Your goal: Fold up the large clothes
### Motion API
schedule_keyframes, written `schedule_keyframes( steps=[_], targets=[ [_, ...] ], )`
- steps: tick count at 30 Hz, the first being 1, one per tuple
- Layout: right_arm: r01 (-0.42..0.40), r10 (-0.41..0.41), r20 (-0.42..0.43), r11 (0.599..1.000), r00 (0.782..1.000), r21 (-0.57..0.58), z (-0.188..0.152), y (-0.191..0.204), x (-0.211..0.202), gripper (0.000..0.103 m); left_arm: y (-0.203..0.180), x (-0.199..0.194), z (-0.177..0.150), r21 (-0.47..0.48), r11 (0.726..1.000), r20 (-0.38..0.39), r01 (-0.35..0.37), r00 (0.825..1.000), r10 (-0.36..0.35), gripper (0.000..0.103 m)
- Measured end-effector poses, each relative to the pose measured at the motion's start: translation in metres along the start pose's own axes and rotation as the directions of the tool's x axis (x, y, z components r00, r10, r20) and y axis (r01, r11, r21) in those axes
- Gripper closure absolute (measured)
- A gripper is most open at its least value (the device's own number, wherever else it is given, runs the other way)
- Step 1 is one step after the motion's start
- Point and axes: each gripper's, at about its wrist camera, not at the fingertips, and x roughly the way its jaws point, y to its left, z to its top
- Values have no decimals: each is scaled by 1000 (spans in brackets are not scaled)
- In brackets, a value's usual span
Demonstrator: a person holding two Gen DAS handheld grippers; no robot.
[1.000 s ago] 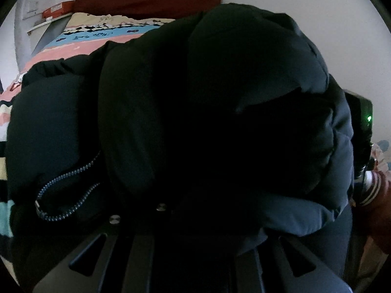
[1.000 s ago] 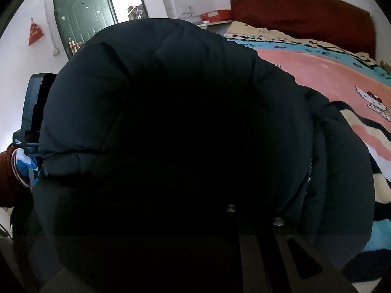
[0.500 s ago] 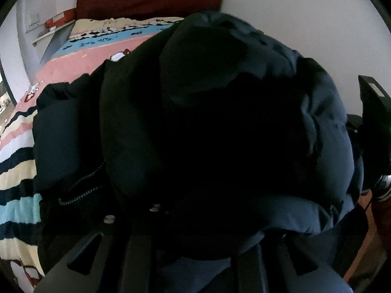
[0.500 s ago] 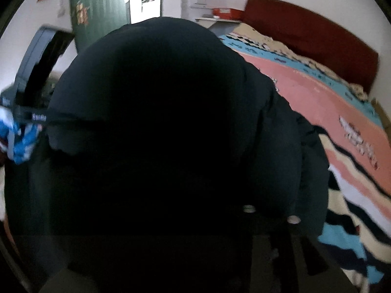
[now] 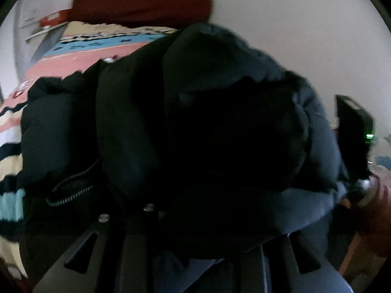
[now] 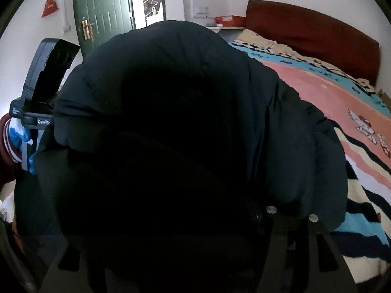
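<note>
A big dark navy puffer jacket (image 5: pixel 195 127) fills both views and bulges over both grippers, hiding their fingertips. In the left wrist view its zipper (image 5: pixel 70 190) shows at the lower left, and the jacket's far part lies on the bed. The left gripper (image 5: pixel 195 219) is buried in the fabric and appears shut on it. In the right wrist view the jacket (image 6: pixel 185 127) covers the right gripper (image 6: pixel 195 219), which also appears shut on it. The other gripper's body shows at each view's edge: the right one (image 5: pixel 354 127) and the left one (image 6: pixel 46 88).
The bed has a striped pink, blue and cream blanket (image 6: pixel 342 112) with cartoon prints and a dark red headboard (image 6: pixel 312 34). A green door (image 6: pixel 102 14) stands at the back left. A white wall (image 5: pixel 281 19) is behind the jacket.
The jacket bundle has shifted slightly as both grippers moved; the right wrist view swung back so the door and the bed are level again. Both grips stay on the jacket.
</note>
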Motion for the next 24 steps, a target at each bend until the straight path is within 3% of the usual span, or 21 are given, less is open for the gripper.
schedule_keyframes(
  steps=[4,10,12,15,18,20,24],
  targets=[
    [-21,21,-9,1000,1000,-22,3,3,-2,36,10,-12,5,83,995,-14,63,998,-62,78],
    [-18,18,-3,997,1000,-78,11,19,-13,13,8,-24,8,205,975,-14,86,996,-85,67],
    [-12,13,10,996,1000,-83,12,21,-19,3,11,-18,8,257,965,-44,62,998,-52,64],
    [15,-14,17,995,1000,-94,15,20,-24,1,9,-19,18,290,954,-38,79,997,-70,62],
    [22,-20,25,996,999,-85,15,19,-25,1,1,-17,27,394,917,23,56,997,-71,61],
    [26,-23,38,997,999,-72,20,15,-20,1,2,-5,35,411,910,13,59,997,-71,61],
    [35,-34,28,997,999,-66,26,6,-1,1,-3,0,46,409,904,59,125,985,-163,61]
  ],
)
